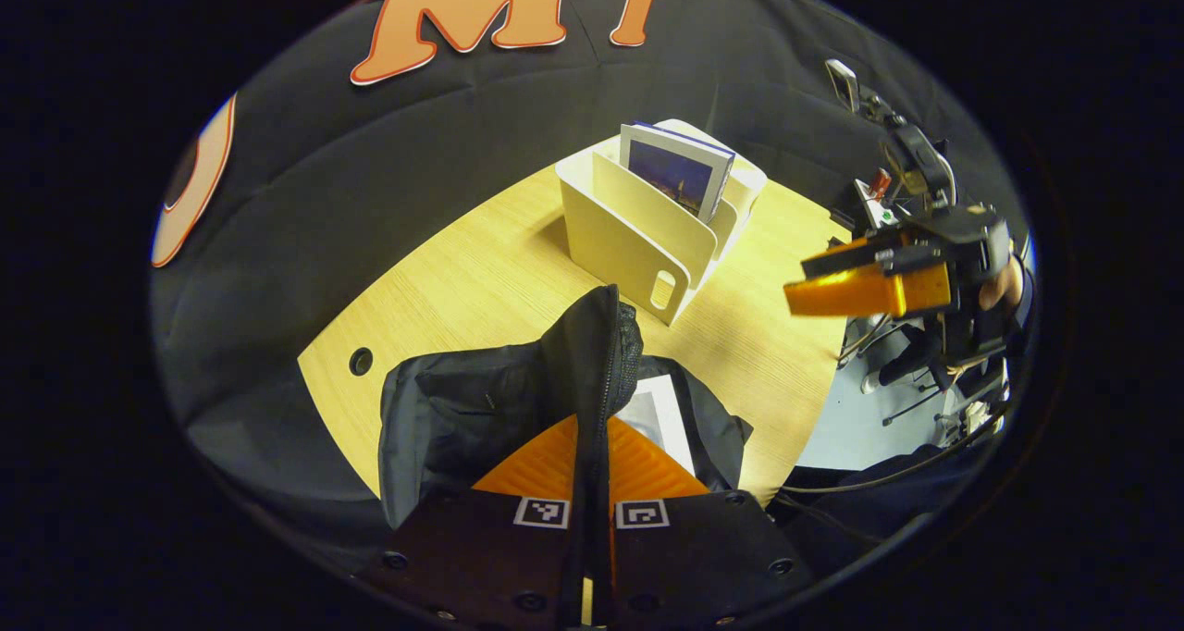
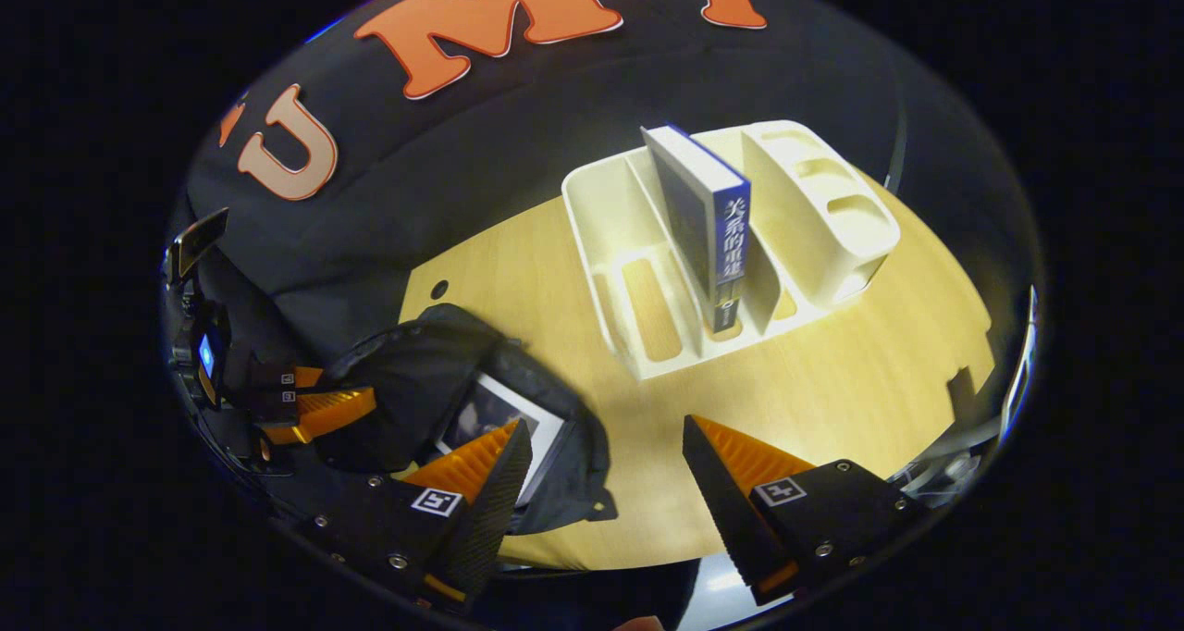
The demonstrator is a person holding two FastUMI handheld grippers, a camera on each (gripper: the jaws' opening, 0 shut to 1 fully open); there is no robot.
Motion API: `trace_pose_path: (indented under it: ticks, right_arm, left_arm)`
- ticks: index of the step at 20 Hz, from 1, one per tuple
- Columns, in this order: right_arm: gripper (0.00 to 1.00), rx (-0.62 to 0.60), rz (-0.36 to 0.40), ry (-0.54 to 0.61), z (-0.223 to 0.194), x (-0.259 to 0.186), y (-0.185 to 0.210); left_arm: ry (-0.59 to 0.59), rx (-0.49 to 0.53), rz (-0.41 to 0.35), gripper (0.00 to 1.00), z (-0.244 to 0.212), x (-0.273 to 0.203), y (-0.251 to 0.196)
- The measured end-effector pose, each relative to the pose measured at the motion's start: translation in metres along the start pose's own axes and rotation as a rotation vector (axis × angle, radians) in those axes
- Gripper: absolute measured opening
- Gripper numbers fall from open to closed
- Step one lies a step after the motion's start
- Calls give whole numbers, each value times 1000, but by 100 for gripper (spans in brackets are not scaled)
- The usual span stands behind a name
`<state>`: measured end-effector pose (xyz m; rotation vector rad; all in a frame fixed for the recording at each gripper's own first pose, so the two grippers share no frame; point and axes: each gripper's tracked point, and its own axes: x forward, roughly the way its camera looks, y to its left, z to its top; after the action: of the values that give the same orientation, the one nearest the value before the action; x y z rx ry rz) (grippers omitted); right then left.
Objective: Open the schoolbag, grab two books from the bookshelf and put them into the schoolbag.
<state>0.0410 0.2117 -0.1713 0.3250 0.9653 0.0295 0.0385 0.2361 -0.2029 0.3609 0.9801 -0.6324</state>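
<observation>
On the light wooden table point(image 2: 860, 372), the left gripper point(image 1: 592, 446) pinches the black fabric schoolbag's point(image 1: 481, 409) flap; the right gripper point(image 2: 606, 469) gapes at six o'clock from the cream plastic bookshelf point(image 2: 647, 270) holding one blue book point(image 2: 708, 224).

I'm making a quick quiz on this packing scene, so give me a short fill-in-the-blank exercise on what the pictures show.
1. The left tool is shut on the flap of the ____.
2. The right tool has its fingers ____.
3. The book left in the bookshelf stands ____.
4. Inside the schoolbag lies ____ book.

Missing words: schoolbag; open; upright; one
</observation>
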Motion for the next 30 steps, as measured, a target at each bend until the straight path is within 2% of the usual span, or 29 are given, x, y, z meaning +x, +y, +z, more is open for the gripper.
trace_pose_path:
  ticks: [2,4,9,16,21,27,29,30]
  right_arm:
    - [99,-48,-19,-3,23,-7,-12]
    - [99,-51,-4,8,41,-13,-15]
    - [98,-104,-27,-3,108,-14,-42]
    - [99,-217,-47,97,170,32,-65]
    - [99,-243,-13,186,186,72,-58]
    - [99,-266,-41,307,184,115,-69]
    - [92,-272,-52,341,182,128,-73]
    - [83,-269,-59,351,181,131,-73]
  left_arm:
    - [6,-7,4,5,0,2,1]
    - [10,-17,14,5,-1,1,3]
    - [24,-49,45,5,0,3,10]
    - [54,-102,93,5,1,7,16]
    - [81,-110,134,5,2,7,19]
    - [101,-134,155,4,5,10,21]
    - [105,-146,155,4,5,12,21]
    - [107,-152,157,4,5,13,21]
